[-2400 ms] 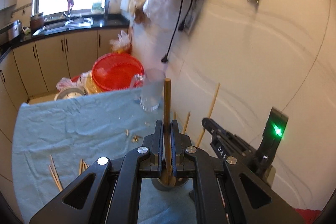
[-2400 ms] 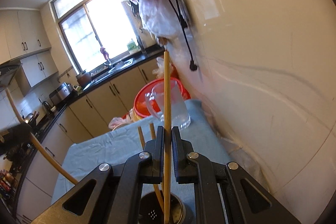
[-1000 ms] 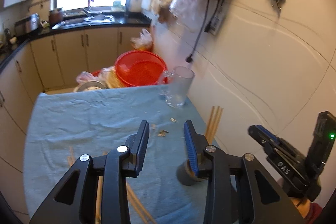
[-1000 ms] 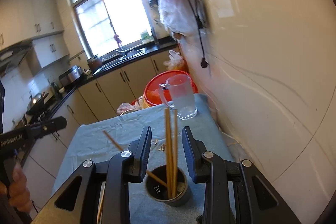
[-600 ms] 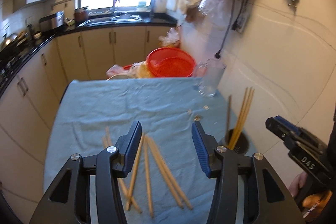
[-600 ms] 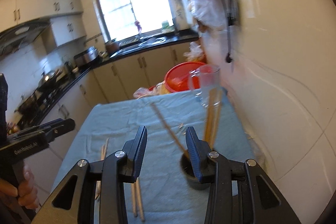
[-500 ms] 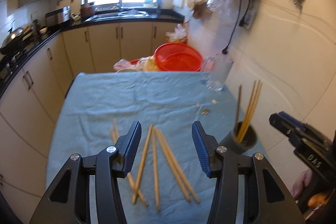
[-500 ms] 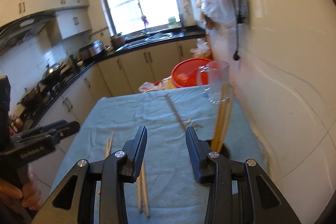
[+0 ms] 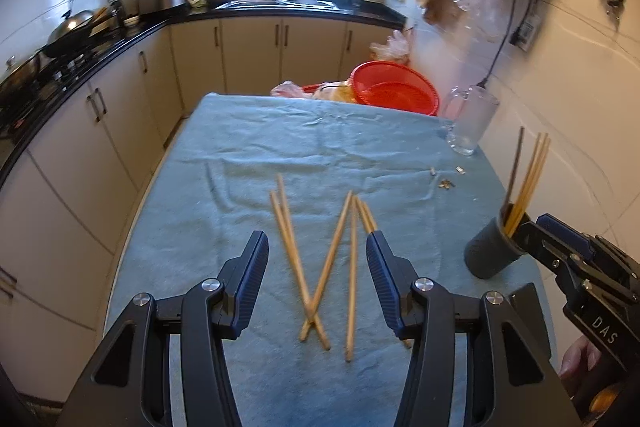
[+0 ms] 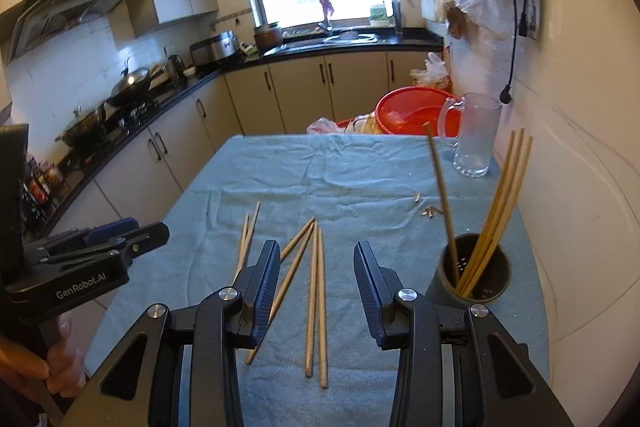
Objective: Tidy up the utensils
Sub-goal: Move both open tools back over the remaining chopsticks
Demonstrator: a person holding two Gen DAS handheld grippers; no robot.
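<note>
With both hand-held grippers wide and empty, left hand-held gripper (image 9: pixel 316 267) and right hand-held gripper (image 10: pixel 316 283), you should next pick loose chopsticks (image 9: pixel 326 263) for the holder (image 10: pixel 476 275).

The left gripper (image 9: pixel 316 269) hangs wide apart above loose chopsticks (image 9: pixel 320 263) scattered on the desk (image 9: pixel 240 155); a dark holder (image 9: pixel 490 251) stands beside.

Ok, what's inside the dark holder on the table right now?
The dark holder contains four chopsticks, leaning against its rim. Perforations show inside; its bottom is hidden.
</note>
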